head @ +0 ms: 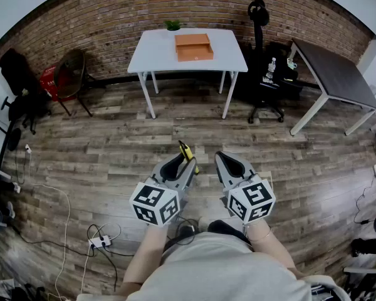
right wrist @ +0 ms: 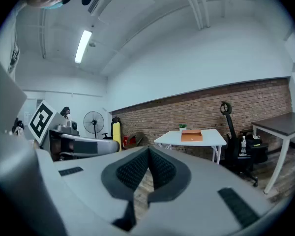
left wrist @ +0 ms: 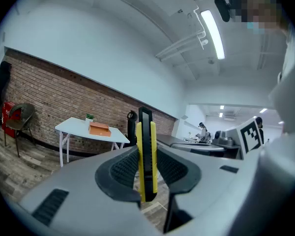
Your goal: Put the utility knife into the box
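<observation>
A yellow and black utility knife (left wrist: 146,154) stands upright between the pads of my left gripper (left wrist: 146,168), which is shut on it. In the head view the knife (head: 187,151) sticks up from the left gripper (head: 183,160), held in front of the person's body. My right gripper (head: 227,163) is beside it, shut with nothing between its pads (right wrist: 148,168). An open orange box (head: 193,47) sits on a white table (head: 156,52) across the room; the box (left wrist: 99,129) and box (right wrist: 192,135) also show far off in both gripper views.
Wooden floor (head: 113,149) lies between me and the white table. A dark desk (head: 338,74) stands at right, an office chair (head: 263,74) next to the white table, a fan and chairs at left. Cables and a power strip (head: 100,241) lie on the floor near my feet.
</observation>
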The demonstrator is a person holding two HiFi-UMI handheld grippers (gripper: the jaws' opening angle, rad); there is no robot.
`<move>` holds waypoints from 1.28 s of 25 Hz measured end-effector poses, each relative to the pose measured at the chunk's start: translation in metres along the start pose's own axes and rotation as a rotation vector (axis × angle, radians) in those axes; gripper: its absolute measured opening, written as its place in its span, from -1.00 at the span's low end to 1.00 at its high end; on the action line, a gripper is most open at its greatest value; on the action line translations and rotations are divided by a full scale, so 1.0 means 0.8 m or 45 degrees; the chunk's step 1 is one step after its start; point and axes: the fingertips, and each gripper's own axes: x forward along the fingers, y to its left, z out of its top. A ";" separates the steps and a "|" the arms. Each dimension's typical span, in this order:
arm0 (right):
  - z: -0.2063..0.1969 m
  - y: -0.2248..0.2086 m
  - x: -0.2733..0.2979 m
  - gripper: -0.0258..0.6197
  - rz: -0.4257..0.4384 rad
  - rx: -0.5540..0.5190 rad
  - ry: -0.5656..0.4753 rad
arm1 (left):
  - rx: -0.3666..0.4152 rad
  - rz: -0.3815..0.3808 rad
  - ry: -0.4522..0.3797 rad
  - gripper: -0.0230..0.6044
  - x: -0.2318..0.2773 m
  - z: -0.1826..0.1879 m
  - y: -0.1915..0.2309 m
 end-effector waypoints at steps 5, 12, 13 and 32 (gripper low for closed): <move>0.002 -0.012 -0.005 -0.92 0.001 -0.015 -0.001 | -0.010 0.016 0.009 -0.56 0.004 -0.007 -0.003; 0.000 -0.018 -0.005 -0.92 -0.008 -0.017 0.007 | 0.015 0.012 0.025 -0.56 0.008 -0.008 -0.004; -0.001 -0.018 -0.005 -0.92 -0.006 -0.019 0.010 | 0.012 0.015 0.028 -0.56 0.008 -0.009 -0.004; -0.033 -0.057 0.004 -0.92 0.122 0.109 0.007 | -0.033 0.041 0.040 -0.56 0.073 -0.035 -0.015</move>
